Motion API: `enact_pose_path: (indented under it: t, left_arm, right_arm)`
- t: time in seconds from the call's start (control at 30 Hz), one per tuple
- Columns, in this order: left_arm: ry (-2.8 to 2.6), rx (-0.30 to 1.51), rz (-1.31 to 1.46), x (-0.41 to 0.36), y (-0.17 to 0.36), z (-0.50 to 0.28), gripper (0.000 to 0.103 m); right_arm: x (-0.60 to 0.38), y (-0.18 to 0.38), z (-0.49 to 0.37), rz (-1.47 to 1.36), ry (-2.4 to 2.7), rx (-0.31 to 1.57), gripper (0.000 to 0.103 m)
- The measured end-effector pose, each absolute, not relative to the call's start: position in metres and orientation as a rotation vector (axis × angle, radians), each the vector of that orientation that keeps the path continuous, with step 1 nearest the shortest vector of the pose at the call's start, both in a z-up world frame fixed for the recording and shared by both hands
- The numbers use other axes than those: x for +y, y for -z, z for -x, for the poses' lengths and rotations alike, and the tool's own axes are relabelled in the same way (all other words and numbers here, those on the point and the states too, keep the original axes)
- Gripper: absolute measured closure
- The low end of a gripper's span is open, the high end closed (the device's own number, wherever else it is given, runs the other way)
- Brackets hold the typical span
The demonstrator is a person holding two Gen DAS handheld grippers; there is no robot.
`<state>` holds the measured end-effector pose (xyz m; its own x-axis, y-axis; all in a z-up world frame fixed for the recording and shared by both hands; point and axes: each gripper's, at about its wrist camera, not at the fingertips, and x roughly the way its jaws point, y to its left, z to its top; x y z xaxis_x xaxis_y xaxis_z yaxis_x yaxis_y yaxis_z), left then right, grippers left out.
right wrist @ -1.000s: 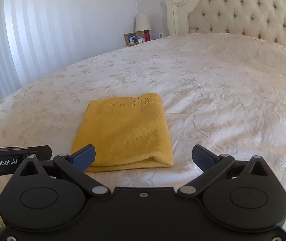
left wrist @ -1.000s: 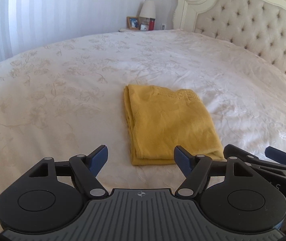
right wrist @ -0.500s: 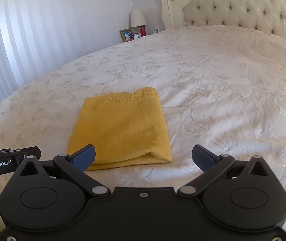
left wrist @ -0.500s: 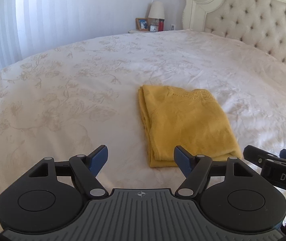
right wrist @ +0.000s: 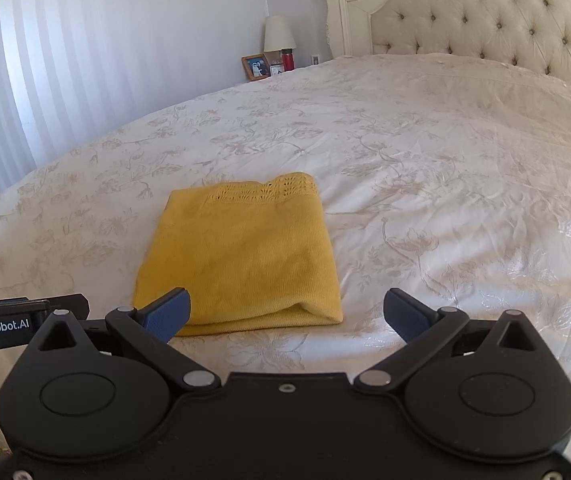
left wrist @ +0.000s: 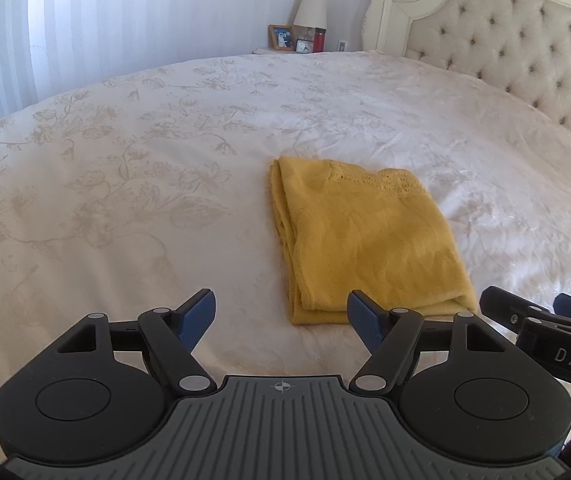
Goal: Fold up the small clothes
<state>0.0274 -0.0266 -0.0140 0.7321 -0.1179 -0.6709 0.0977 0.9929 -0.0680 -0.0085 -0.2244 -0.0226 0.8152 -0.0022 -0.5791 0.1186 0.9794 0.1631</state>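
Bed (left wrist: 133,184): broad, soft, cream floral cover; it will give under any downward press.

Yellow garment (left wrist: 361,240): lies near the middle of the bed, already folded into a compact rectangle of several layers, lace band at the far end. I judge it light, limp and knit-textured, not slippery, not fragile; layers will slide apart if I lift only the top one. Best hold: the near folded edge (right wrist: 253,318), pinching all layers together, or the stacked left side edge.

My left gripper (left wrist: 281,318): jaws spread wide, nothing between them. Its right fingertip overlaps the garment's near corner in view; contact cannot be confirmed, and most of the garment sits ahead and to the right.

My right gripper (right wrist: 285,312): jaws equally wide, empty. The garment's near right corner lies between them, the rest ahead and left.
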Motion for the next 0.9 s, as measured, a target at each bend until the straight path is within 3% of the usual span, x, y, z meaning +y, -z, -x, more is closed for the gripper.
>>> enact_pose_path:
  t: [0.9]
  left_arm:
    - [0.122,0.754,0.043,-0.0287,0.0202,-0.0285,0.031]
  right_arm:
    - [-0.2233,0.0232,0.0082,-0.190,0.063,0.616,0.001]
